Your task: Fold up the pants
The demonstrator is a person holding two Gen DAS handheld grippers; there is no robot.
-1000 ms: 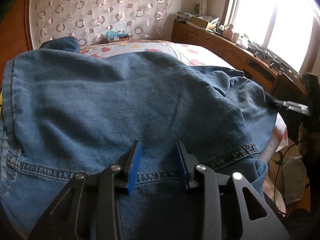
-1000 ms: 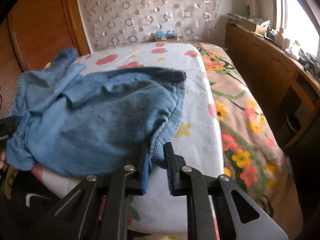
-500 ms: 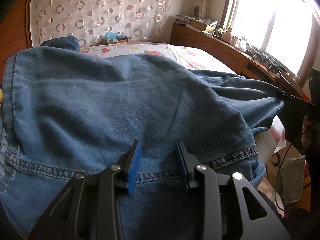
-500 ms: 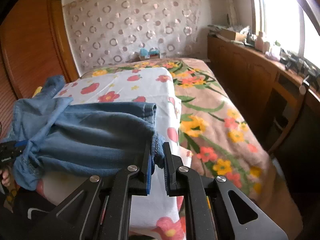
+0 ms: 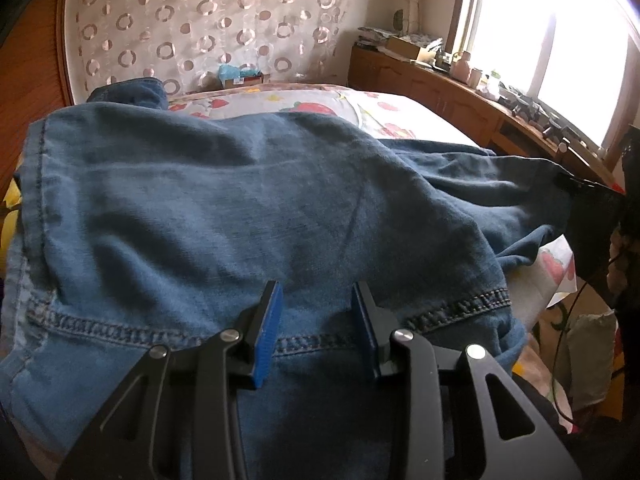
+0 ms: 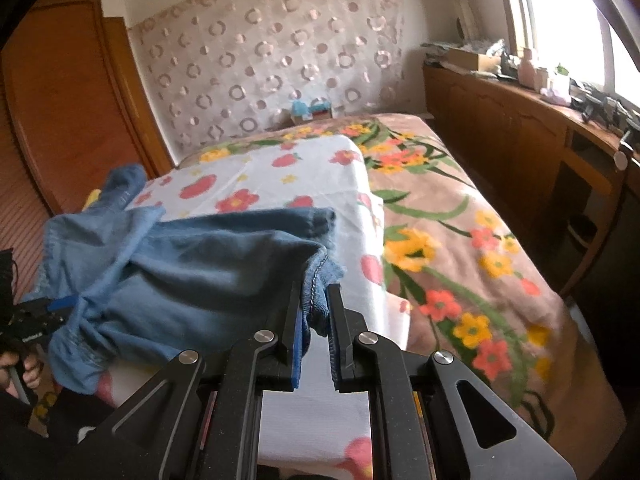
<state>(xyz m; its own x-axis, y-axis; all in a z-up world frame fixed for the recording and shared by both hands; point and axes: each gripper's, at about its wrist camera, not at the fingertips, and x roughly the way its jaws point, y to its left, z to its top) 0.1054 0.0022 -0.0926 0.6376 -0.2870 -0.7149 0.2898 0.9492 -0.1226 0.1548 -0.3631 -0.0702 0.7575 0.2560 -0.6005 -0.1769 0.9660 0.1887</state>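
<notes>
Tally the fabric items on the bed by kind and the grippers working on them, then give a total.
Denim pants: 1
White strawberry-print sheet: 1
Floral brown blanket: 1
Grippers: 2, the right gripper and the left gripper
Total: 5

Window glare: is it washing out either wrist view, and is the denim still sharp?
Left wrist: window blown out white at upper right, jeans sharp. Right wrist: glare only along the right edge, denim slightly soft near the right gripper, fisheye bending the walls.

Sill clutter [image 5: 532, 104] too small t/tell
</notes>
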